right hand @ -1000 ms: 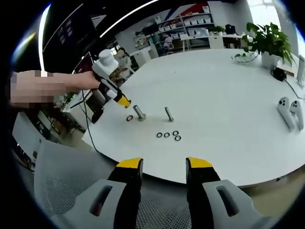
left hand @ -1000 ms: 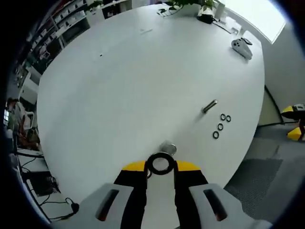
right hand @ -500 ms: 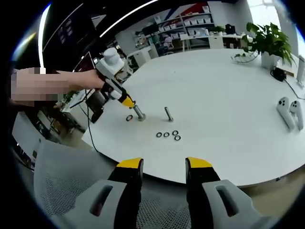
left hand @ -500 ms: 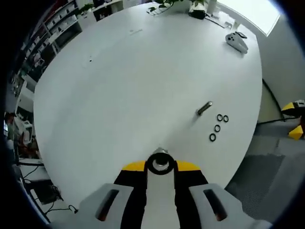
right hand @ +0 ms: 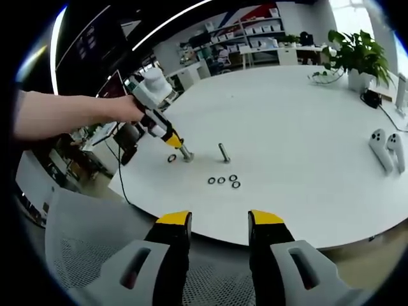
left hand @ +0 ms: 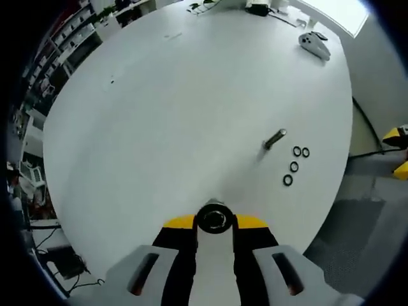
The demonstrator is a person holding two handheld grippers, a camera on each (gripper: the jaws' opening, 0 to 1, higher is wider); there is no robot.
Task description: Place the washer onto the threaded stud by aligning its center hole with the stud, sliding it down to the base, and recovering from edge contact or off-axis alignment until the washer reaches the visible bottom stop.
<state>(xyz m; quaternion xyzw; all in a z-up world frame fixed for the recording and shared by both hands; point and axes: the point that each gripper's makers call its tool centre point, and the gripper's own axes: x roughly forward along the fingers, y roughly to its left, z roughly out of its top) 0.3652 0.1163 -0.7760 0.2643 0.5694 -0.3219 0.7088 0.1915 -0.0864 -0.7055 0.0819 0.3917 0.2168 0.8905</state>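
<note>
Left gripper view: my left gripper (left hand: 215, 221) pinches one washer (left hand: 213, 218) right over one stud (left hand: 215, 205), now nearer it than before. Beside the other stud (left hand: 275, 138) lie four rings (left hand: 296, 164).

Right gripper view: my right gripper (right hand: 218, 220) hangs open, unmoved.

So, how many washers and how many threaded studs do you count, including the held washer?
Washers: 6 (four clustered, one beside a stud, one in the left gripper)
Threaded studs: 2
Total: 8
</note>
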